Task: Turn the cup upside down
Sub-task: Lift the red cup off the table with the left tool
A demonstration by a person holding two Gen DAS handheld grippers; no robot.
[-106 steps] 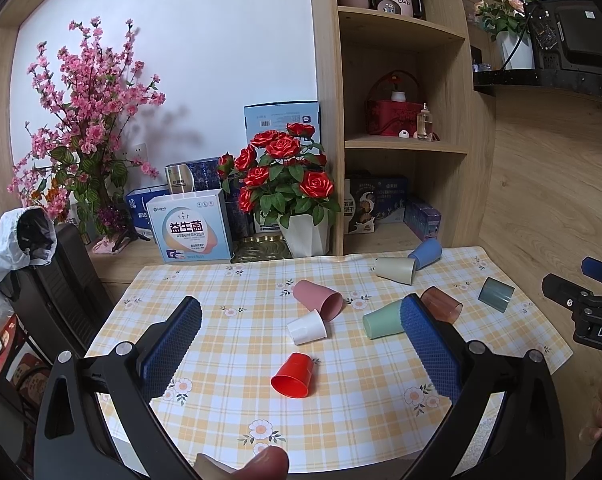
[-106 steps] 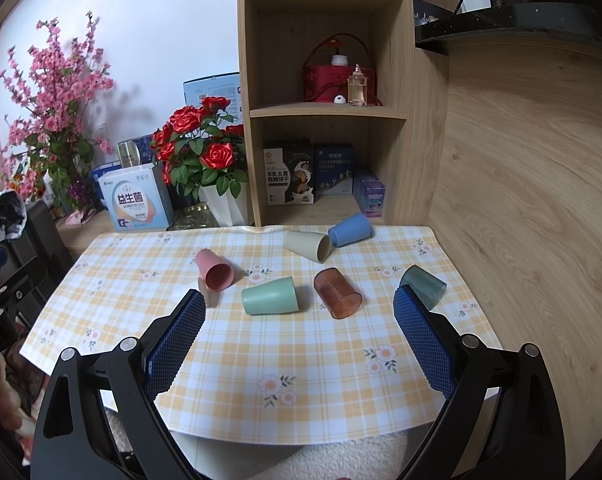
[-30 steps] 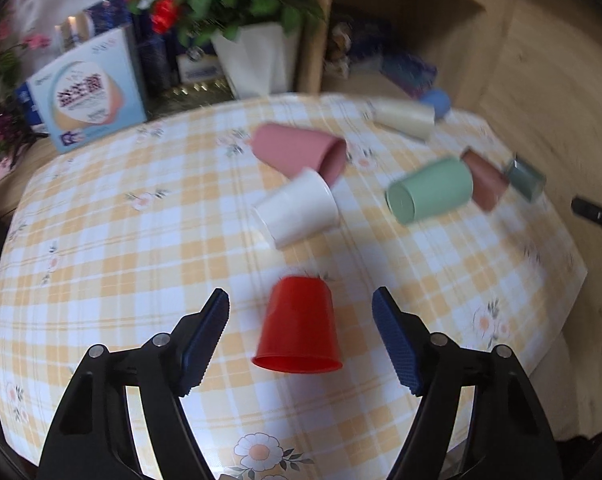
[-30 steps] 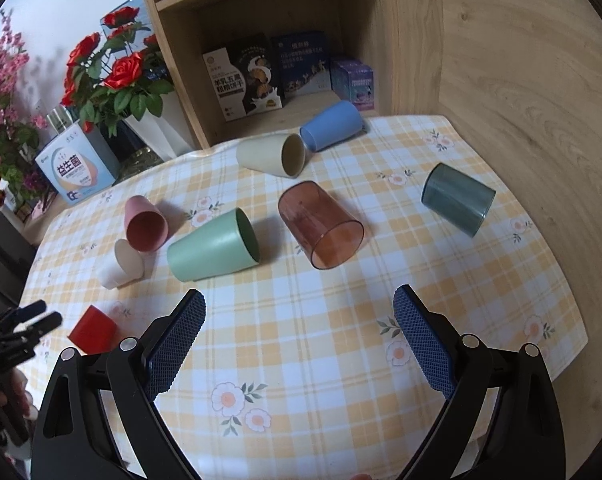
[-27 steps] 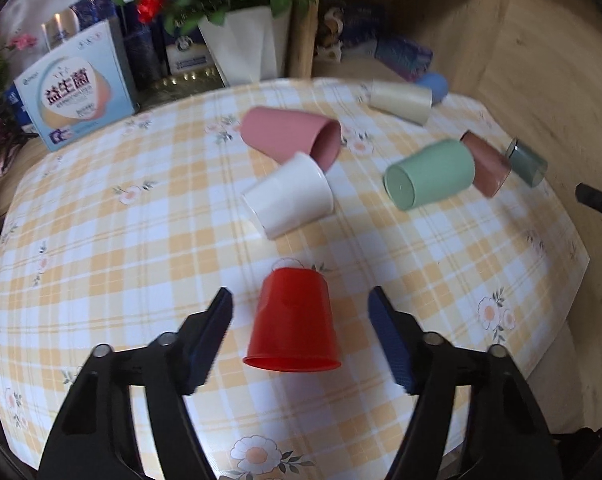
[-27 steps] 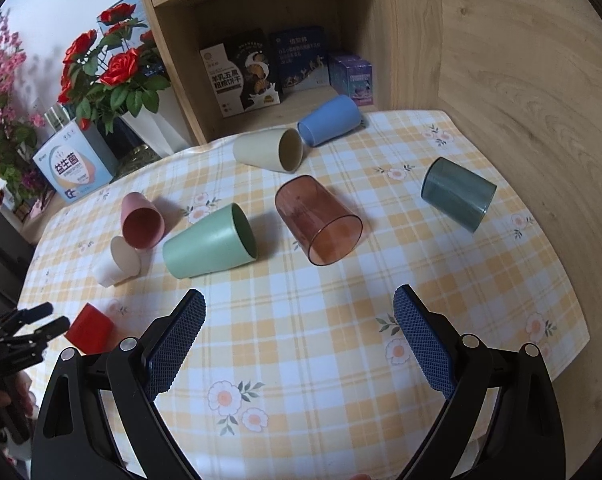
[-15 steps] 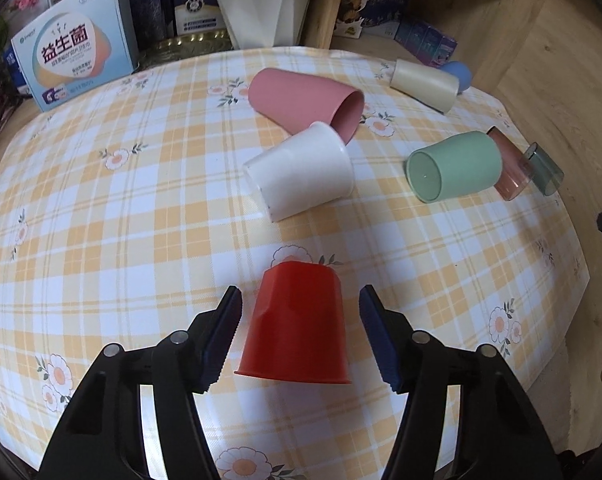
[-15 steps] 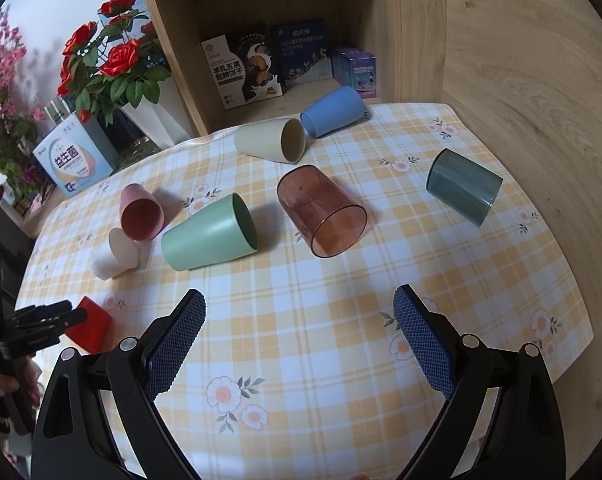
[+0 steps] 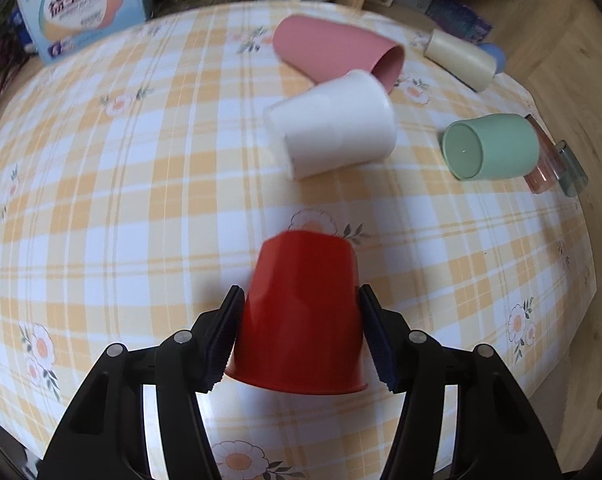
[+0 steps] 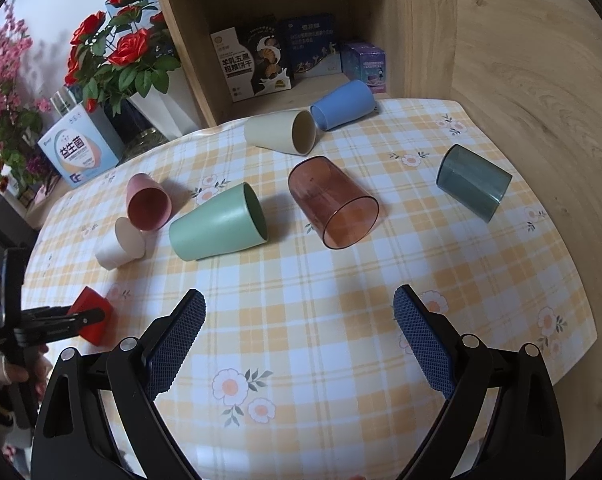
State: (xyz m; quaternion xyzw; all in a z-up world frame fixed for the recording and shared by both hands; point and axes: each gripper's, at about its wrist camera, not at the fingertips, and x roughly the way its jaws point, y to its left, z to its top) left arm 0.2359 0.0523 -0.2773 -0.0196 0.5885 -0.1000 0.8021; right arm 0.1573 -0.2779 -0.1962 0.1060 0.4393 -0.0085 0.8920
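Observation:
A red cup [image 9: 301, 312] lies on its side on the checked tablecloth, mouth toward me. My left gripper [image 9: 301, 332] has its blue pads against both sides of the cup. The right wrist view shows the same red cup [image 10: 91, 314] at the table's left edge, held between the left gripper's fingers [image 10: 61, 320]. My right gripper [image 10: 299, 336] is open and empty above the table's front. Other cups lie on their sides: white [image 9: 333, 124], pink [image 9: 333, 52], green [image 10: 217, 228], brown see-through [image 10: 333, 208], beige [image 10: 281, 132], blue [image 10: 343, 106], dark teal [image 10: 473, 188].
A rose vase [image 10: 157, 108], a blue box [image 10: 81, 146] and a wooden shelf with boxes [image 10: 269, 60] stand behind the table. A wooden wall [image 10: 541, 120] closes the right side. The table's front edge [image 10: 341, 432] is near my right gripper.
My left gripper moved down and forward over the red cup and closed its fingers onto it. My right gripper stayed nearly still.

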